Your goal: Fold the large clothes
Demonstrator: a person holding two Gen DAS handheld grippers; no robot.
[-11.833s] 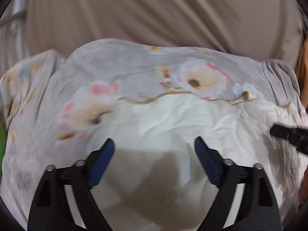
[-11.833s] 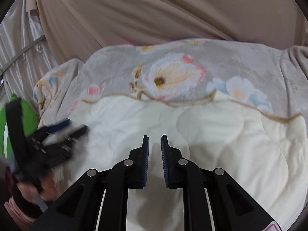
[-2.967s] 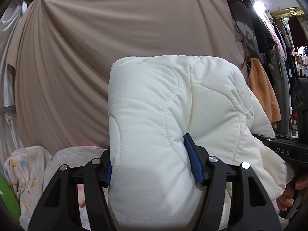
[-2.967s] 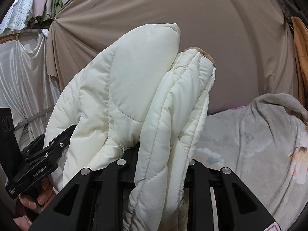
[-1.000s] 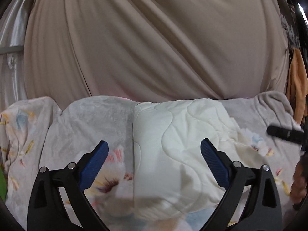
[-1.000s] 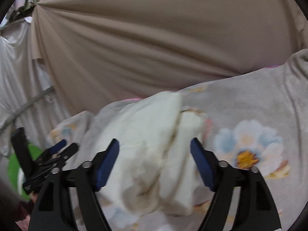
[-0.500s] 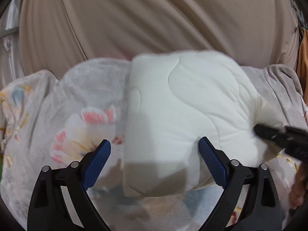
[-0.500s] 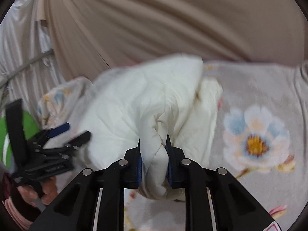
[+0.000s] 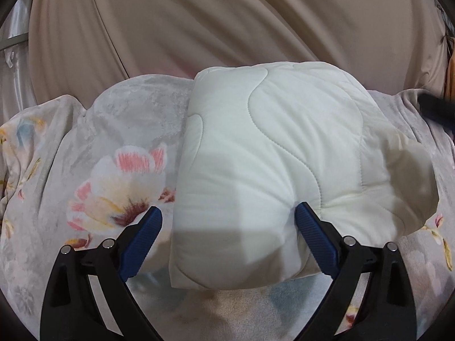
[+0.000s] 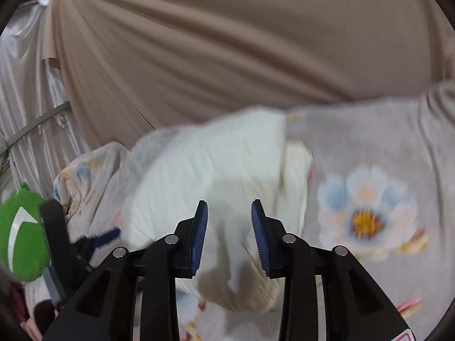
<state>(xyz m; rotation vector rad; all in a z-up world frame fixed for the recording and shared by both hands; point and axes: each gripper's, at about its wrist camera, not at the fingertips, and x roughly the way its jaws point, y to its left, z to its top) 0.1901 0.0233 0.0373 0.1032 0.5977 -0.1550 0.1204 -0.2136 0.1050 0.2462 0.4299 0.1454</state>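
A cream quilted padded garment (image 9: pixel 273 153) lies folded into a thick bundle on a grey floral blanket (image 9: pixel 113 153). My left gripper (image 9: pixel 227 227) is open wide, its blue pads on either side of the bundle's near edge, holding nothing. In the right wrist view the same garment (image 10: pixel 216 176) appears blurred. My right gripper (image 10: pixel 229 227) is partly open just above the bundle's near end, with no cloth pinched. The left gripper also shows at the left of that view (image 10: pixel 93 241).
A beige draped curtain (image 9: pixel 227 22) hangs behind the bed. A shiny white curtain with a metal rail (image 10: pixel 31 105) is at the left. A green object (image 10: pixel 20 233) sits at the left edge. Open blanket with a flower print (image 10: pixel 366 213) lies right of the garment.
The bundle was held up in both grippers, then set down on the blanket. Half a second ago the right gripper was shut on a fold; now it has opened and let go.
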